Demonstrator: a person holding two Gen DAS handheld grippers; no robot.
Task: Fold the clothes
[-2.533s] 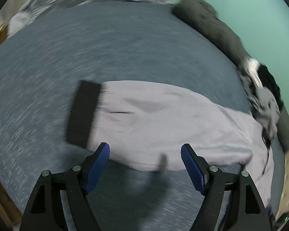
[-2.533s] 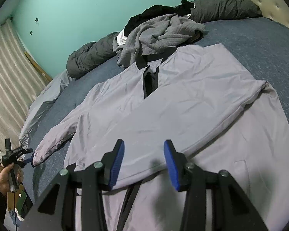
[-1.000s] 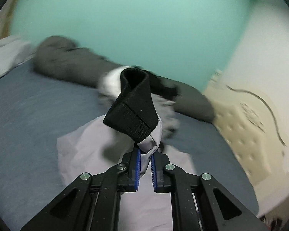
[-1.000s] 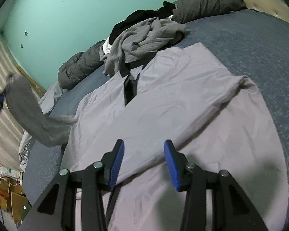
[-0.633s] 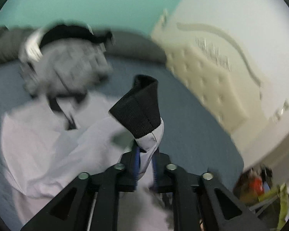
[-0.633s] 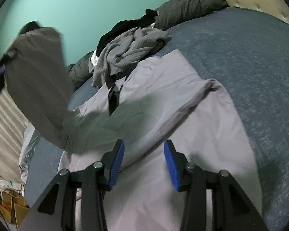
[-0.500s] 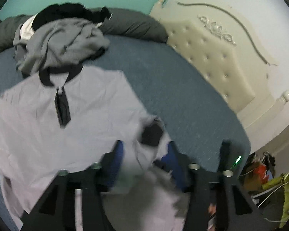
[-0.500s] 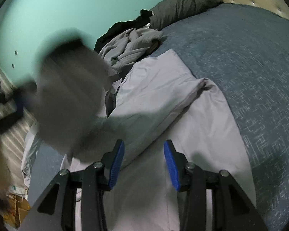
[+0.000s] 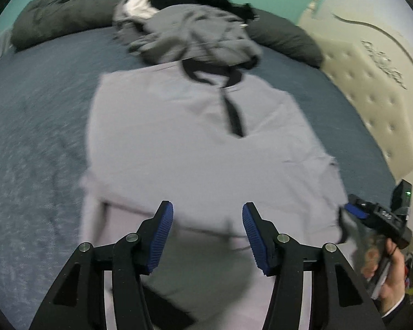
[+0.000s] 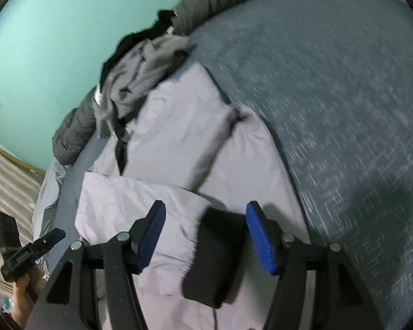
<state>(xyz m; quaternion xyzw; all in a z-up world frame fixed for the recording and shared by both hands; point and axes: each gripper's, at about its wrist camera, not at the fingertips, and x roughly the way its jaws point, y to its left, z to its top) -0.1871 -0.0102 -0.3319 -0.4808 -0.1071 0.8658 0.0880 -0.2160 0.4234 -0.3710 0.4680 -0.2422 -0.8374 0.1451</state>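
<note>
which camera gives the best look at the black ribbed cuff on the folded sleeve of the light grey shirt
The right wrist view: the black ribbed cuff lies whole between the open right gripper fingers, on the light grey shirt. The left wrist view is blurred, and no cuff can be told apart there.

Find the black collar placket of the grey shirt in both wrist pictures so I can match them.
Left wrist: the placket runs down from the collar, right of centre in the upper half.
Right wrist: the placket shows left of centre, at mid height, its top under the clothes pile.
Shared landmark: the clothes pile at the collar end.
</note>
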